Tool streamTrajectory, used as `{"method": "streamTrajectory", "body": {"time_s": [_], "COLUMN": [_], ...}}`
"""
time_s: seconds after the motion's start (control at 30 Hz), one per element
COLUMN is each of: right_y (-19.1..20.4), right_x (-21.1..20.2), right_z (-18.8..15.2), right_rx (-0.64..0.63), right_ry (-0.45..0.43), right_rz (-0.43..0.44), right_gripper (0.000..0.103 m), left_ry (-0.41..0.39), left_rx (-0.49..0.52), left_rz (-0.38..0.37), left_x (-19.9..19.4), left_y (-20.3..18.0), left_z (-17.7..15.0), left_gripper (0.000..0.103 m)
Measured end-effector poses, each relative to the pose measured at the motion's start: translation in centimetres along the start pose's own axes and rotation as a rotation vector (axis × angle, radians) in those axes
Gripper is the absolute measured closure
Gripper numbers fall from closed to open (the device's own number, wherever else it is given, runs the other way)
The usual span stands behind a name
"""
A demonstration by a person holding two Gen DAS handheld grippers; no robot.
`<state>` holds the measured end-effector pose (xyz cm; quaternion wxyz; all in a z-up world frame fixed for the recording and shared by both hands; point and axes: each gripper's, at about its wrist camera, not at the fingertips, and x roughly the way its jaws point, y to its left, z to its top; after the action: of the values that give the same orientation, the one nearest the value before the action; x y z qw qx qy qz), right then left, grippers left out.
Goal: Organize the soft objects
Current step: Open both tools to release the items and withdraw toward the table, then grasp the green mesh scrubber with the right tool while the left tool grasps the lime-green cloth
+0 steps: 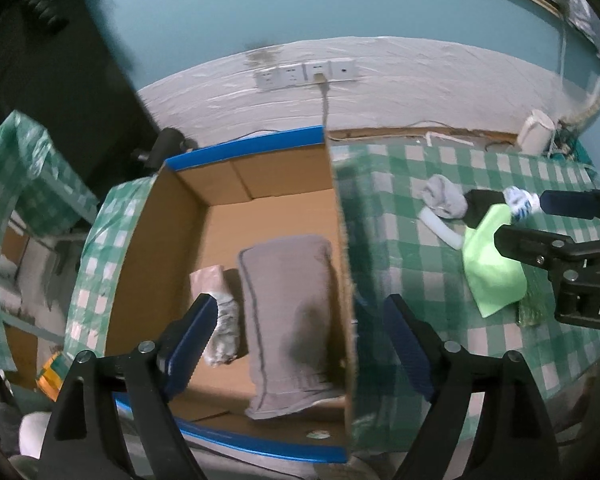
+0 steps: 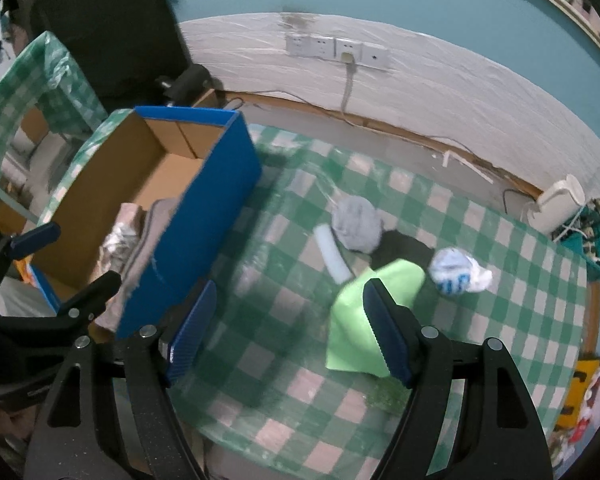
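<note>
Soft things are split between two places: a grey towel (image 1: 288,320) and a pale rolled bundle (image 1: 220,312) lie in the box (image 1: 148,248), while the rest sit in a loose heap on the checked tablecloth (image 2: 284,408), to the right of the box. That heap holds a green cloth (image 2: 360,320), a grey sock (image 2: 356,224), a white tube-like piece (image 2: 334,258), something black (image 2: 404,248) and a blue-and-white ball (image 2: 456,272).

Sorted pieces go in the box, I'd say, and the towel is laid flat along one wall to leave room beside it. Its long axis runs from the near end of the box toward the far end, parallel to the blue side wall; the bundle lies alongside it the same way.

The left gripper (image 1: 296,356) hangs over the box with its jaws spread and nothing between them. The right gripper (image 2: 292,332) is likewise spread and empty, angled down at the table with one finger (image 2: 384,332) in front of the green cloth, which looks like the next pick. Whether it touches the cloth I cannot tell.
</note>
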<state>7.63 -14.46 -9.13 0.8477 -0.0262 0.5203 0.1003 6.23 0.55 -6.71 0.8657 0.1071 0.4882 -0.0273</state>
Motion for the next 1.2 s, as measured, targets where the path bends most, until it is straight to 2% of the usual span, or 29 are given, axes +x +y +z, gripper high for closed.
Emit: {"method": "streamTrajectory", "body": {"time_s": [0.37,0.67,0.9,1.2], "right_y": [-5.5,-9.2,-11.1,-12.7], "right_x": [-0.1,0.5,2.4,4.9], "right_z": [-3.2,-5.2,-6.9,-9.0], "right_rx": [0.089,0.158,0.181,0.223], "right_ry": [0.015,0.043,0.093,0.14], "right_rz": [-0.039,-0.077,-0.097,-0.094], "right_gripper": [0.027,0.027,0.027,0.027], "left_ry": [0.01,0.05,0.102,0.167], "left_rx": [0.077,0.168,0.191,0.227], "left_rz": [-0.027,-0.047,-0.086,-0.059], "left_x": [0.0,1.0,2.7,5.7], "left_y": [-4.9,-9.5,-11.9,-14.3], "left_z": [0.7,0.2,0.6,0.1], "left_gripper": [0.017,0.017,0.017,0.017]}}
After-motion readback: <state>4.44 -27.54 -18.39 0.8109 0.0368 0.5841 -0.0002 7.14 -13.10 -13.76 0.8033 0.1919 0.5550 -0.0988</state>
